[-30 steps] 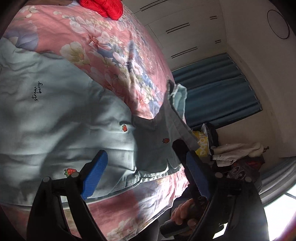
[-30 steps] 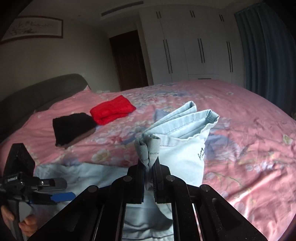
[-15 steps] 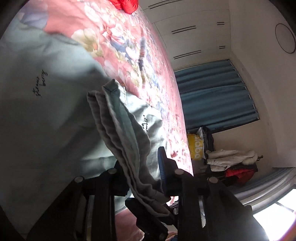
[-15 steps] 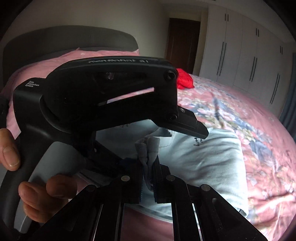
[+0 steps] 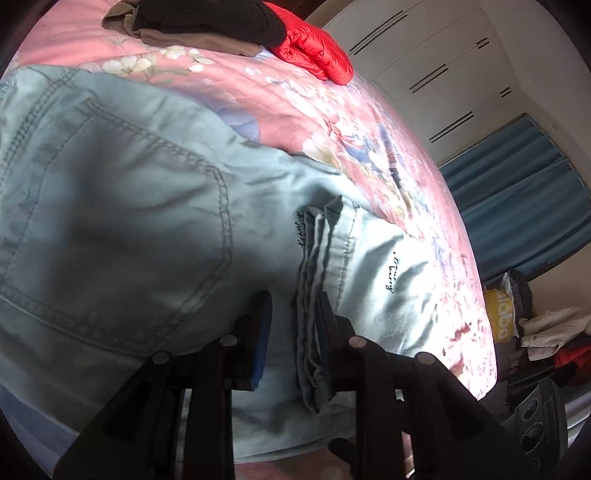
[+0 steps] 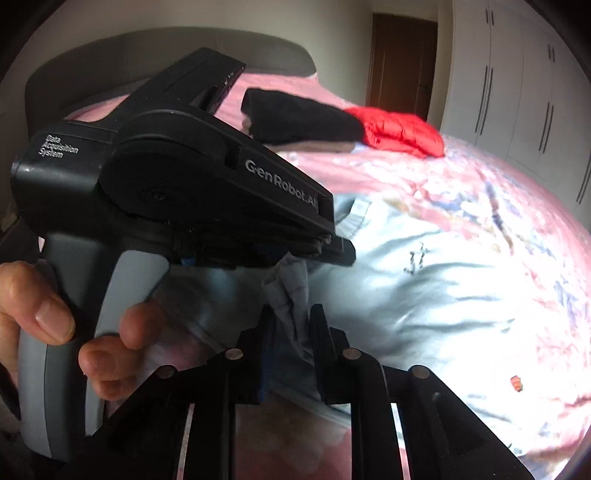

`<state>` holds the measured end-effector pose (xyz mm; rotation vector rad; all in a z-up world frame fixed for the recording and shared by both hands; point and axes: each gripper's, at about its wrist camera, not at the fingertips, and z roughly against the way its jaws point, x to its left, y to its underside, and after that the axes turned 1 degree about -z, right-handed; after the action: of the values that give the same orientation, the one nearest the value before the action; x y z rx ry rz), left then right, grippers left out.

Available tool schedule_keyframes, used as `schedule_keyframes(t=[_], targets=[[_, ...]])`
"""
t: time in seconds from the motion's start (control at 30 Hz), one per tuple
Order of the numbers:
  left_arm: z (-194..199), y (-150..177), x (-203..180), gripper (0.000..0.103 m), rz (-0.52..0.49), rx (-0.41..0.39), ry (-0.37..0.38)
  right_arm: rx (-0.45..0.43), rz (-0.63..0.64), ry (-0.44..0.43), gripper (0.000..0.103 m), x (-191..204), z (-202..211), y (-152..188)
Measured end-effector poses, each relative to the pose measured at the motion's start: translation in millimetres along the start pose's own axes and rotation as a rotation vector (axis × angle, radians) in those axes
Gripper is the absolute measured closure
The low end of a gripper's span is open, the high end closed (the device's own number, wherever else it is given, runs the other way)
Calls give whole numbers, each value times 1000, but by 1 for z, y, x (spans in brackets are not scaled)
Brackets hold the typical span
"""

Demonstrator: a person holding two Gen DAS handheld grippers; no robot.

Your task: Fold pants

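Right gripper (image 6: 291, 345) pinches a bunched hem of the pale blue pants (image 6: 424, 295), which lie folded over themselves on the pink floral bed (image 6: 517, 206). Left gripper (image 5: 295, 325) stands slightly apart, the layered edge resting against one finger only. We judge that the stacked layers could slide apart unevenly if the right lets go before the fold settles.

The left tool (image 6: 334, 243) crosses just ahead of the right tool (image 6: 291, 332) — body and hand (image 6: 55, 317) block the left side there. The pants (image 5: 155, 229) cover the near bed; bare pink bedspread (image 5: 369, 122) lies open beyond them toward the wardrobe. At the far end a black garment (image 5: 207, 18) and a red one (image 5: 314, 55) sit touching — an obstacle there.
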<state>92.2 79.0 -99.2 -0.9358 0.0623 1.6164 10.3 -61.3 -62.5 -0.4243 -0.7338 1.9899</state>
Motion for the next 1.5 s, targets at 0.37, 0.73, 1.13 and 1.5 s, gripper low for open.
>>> schedule_keyframes(t=[0.37, 0.73, 1.13, 1.5], targets=[[3, 19, -59, 70, -222, -2, 97, -128, -227, -76, 63, -83, 72, 1], [-9, 47, -10, 101, -144, 75, 29, 40, -240, -3, 85, -82, 32, -12], [-16, 47, -20, 102, -154, 75, 16, 128, -172, -71, 91, -52, -79, -71], [-20, 43, -22, 102, -151, 77, 14, 78, -187, -87, 91, -44, -51, -67]])
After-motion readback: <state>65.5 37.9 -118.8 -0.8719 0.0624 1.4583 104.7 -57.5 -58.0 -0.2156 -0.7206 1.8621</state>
